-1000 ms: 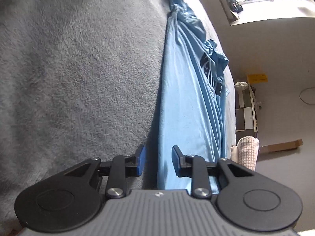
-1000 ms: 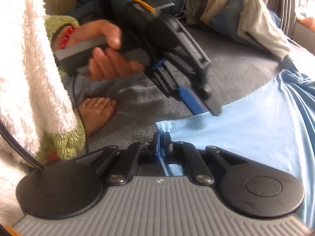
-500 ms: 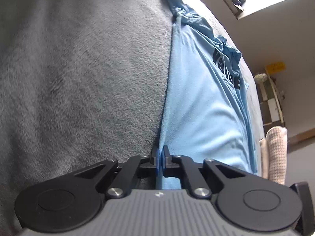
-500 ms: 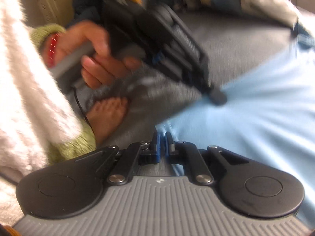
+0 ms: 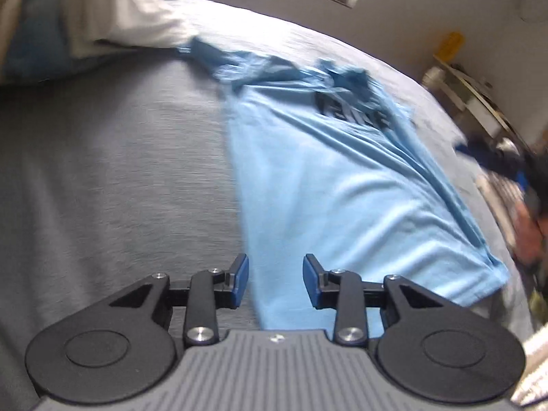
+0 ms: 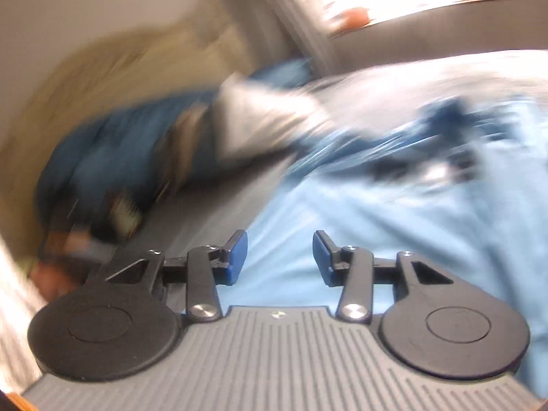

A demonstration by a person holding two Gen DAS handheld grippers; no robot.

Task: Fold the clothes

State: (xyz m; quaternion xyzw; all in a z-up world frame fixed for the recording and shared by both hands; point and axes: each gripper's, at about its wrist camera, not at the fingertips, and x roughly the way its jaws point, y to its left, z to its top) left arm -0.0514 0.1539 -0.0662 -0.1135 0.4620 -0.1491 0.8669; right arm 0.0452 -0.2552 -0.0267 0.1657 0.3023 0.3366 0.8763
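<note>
Here, closest in, the left gripper (image 5: 275, 281) has its fingers spread over the shirt's (image 5: 342, 185) near hem, pinching nothing; the right gripper (image 6: 280, 253) is likewise spread, above blue cloth, in a view too smeared to read finely. The shirt lies lengthwise on the grey bed (image 5: 102, 171), hem towards the grippers, its body fairly flat but creased. Farther off, the dark print (image 5: 352, 113) shows face up, and beyond it the collar and sleeves are bunched and twisted — no clean fold is visible. At the far end sits a pile of other clothes (image 5: 120, 27).

My judgement: the shirt reads as spread out, not folded, and the scene suits either smoothing it or starting a fold. Whichever it is, doing it well means catching both layers at the edge, keeping the two grips level so the cloth does not skew, and flattening the bunched top — otherwise those wrinkles get folded in.
</note>
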